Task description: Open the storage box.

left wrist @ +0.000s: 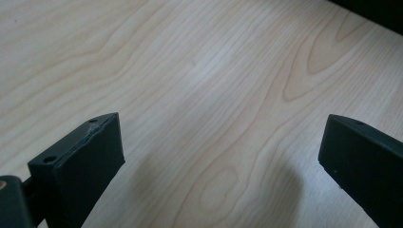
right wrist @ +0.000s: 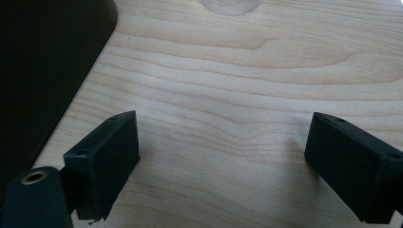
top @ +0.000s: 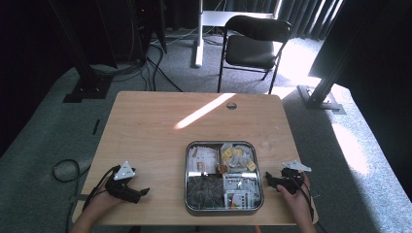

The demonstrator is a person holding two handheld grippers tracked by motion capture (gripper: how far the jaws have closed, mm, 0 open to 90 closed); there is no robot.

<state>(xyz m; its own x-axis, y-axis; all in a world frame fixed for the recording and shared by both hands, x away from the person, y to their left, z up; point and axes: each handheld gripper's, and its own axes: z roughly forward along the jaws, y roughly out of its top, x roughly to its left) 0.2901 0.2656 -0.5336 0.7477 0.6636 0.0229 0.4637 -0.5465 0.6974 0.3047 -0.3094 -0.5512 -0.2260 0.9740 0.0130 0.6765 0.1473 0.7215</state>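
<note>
Between the jaws of the left gripper (left wrist: 221, 161): bare wood grain only; jaws spread wide apart, nothing clamped. Between the jaws of the right gripper (right wrist: 223, 161): same condition, jaws wide apart, empty, bare wood beneath. At top edge of right gripper view: a pale round mark (right wrist: 230, 5), blurred, identity not determinable.

Left gripper (top: 127, 187): resting low at near left corner of counter (top: 145, 126), held by left hand (top: 99, 204), grey three-cornered plate on top. Right gripper (top: 284, 180): near right edge of counter, held by right hand (top: 299, 199).

Metal tray (top: 187, 194): between both grippers, near front edge, closer to right gripper, touching neither. Four compartments: white packets rear left, yellow-tagged sachets (top: 236, 154) rear right, dark packets (top: 203, 188) front left, printed white packets front right.

Beyond counter: black folding chair (top: 252, 41) on grey carpet.
</note>
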